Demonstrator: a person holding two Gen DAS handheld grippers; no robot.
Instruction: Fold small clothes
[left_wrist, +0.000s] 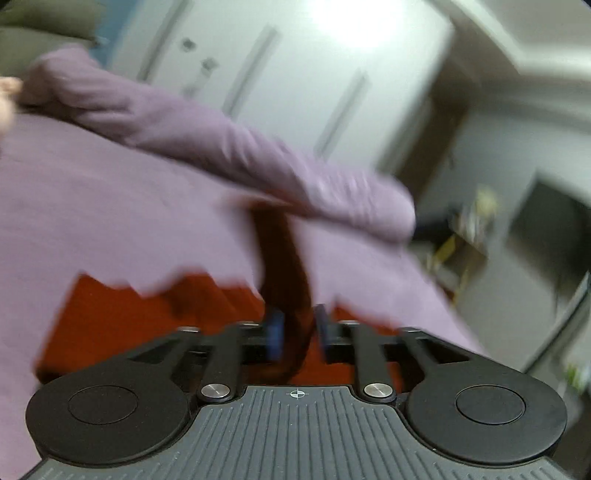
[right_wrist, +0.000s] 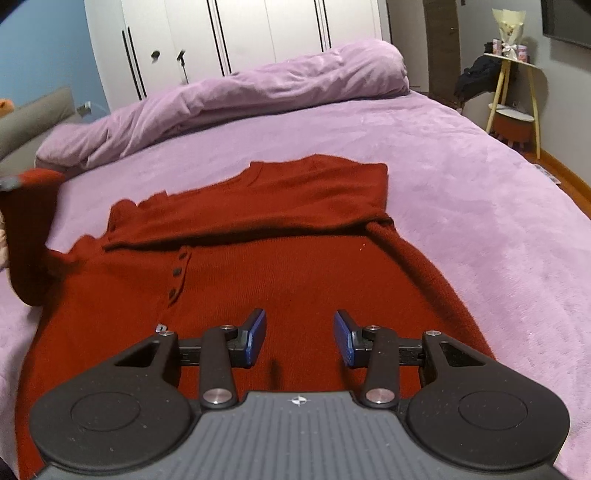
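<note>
A red knit sweater (right_wrist: 280, 266) with a short buttoned placket lies flat on the purple bed (right_wrist: 461, 177), one sleeve folded across its chest. My right gripper (right_wrist: 300, 338) is open and empty just above the sweater's lower body. My left gripper (left_wrist: 298, 334) is shut on the sweater's other sleeve (left_wrist: 284, 266) and holds it lifted above the bed; the left wrist view is blurred. That lifted sleeve (right_wrist: 29, 236) and the left gripper's tip show at the left edge of the right wrist view.
A rolled purple duvet (right_wrist: 240, 92) lies along the far side of the bed. White wardrobe doors (right_wrist: 229, 33) stand behind it. A small side table (right_wrist: 513, 85) with items stands at the right. A grey headboard (right_wrist: 33, 118) is at the left.
</note>
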